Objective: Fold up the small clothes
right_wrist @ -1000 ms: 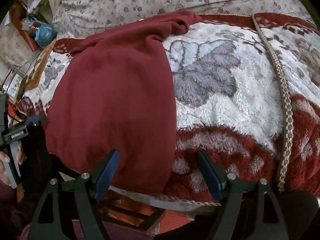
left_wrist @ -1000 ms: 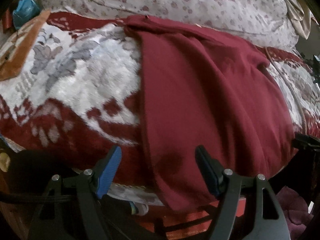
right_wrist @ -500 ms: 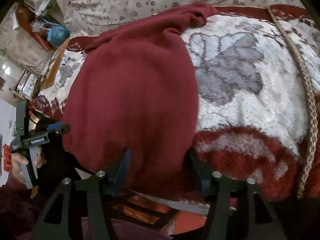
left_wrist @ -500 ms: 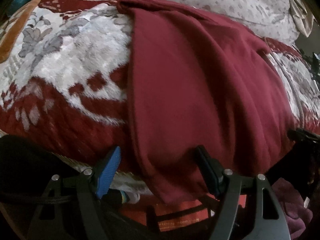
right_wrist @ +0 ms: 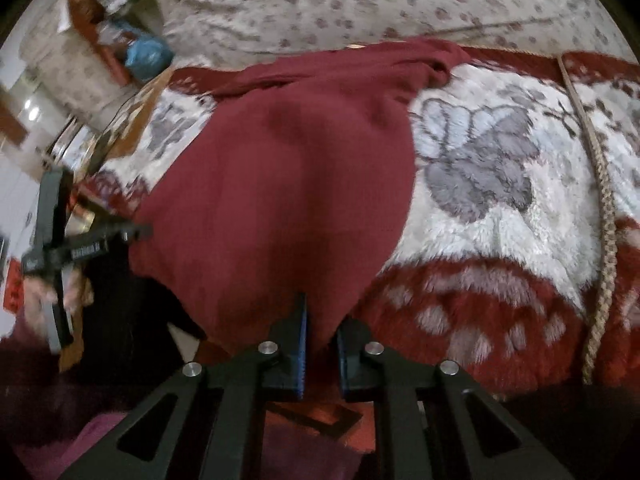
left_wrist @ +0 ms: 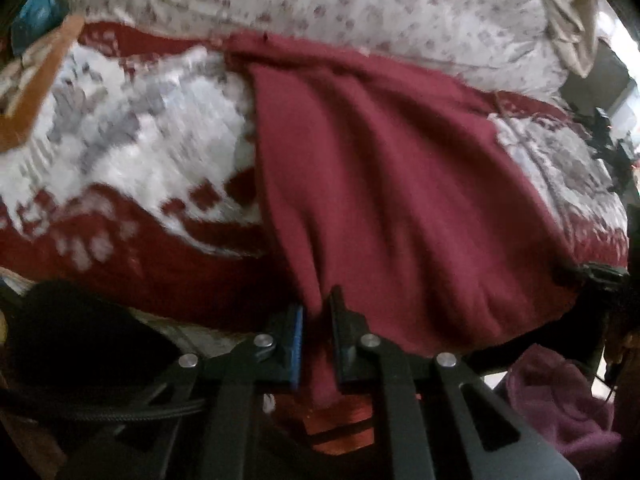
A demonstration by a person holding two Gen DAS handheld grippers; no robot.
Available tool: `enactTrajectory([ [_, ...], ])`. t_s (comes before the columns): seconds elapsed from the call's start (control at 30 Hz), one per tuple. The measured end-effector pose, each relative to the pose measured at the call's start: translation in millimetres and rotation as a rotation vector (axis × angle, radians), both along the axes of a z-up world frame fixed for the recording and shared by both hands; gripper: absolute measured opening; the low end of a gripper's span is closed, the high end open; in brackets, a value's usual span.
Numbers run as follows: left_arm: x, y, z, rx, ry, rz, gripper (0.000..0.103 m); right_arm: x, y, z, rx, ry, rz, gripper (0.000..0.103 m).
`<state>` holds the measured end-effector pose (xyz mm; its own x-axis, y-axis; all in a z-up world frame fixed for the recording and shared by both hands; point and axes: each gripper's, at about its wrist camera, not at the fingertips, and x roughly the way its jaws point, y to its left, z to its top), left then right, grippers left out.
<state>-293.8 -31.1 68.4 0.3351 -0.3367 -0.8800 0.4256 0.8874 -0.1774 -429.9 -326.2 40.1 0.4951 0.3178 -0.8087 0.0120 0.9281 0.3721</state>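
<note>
Both tongs have just been closing, and each now grips the near hem of the dark red knitted garment (left_wrist: 380, 184), which lies spread on the plush red-and-white flowered blanket (left_wrist: 132, 148) covering the bed, its far end reaching the pale floral sheet (left_wrist: 360, 4). Your left tongs (left_wrist: 316, 344) clench the hem at its left corner, with cloth bunched between the jaws; your right tongs (right_wrist: 320, 348) pinch the right corner the same way.

To fold it well, lift both corners together and level, so the hem stays taut between them rather than sagging in the middle. Carry it away from you, over the body of the garment, and lay it down near the far edge. Keep the two sides parallel; the fluffy blanket may drag the cloth askew. Release only when the layers lie flat.
</note>
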Motion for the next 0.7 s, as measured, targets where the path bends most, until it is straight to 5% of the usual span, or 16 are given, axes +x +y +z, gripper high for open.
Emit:
enactTrajectory([
  [0.37,6.9,17.2,-5.5,-0.034,0.047,0.050,0.011,-6.0,8.1,-20.7,0.084,0.069,0.038,0.011],
  [0.7,74.7,6.2,56.6,-0.197,-0.061,0.057,0.011,53.8,-34.4,48.8,0.198,-0.172,-0.034,0.011],
])
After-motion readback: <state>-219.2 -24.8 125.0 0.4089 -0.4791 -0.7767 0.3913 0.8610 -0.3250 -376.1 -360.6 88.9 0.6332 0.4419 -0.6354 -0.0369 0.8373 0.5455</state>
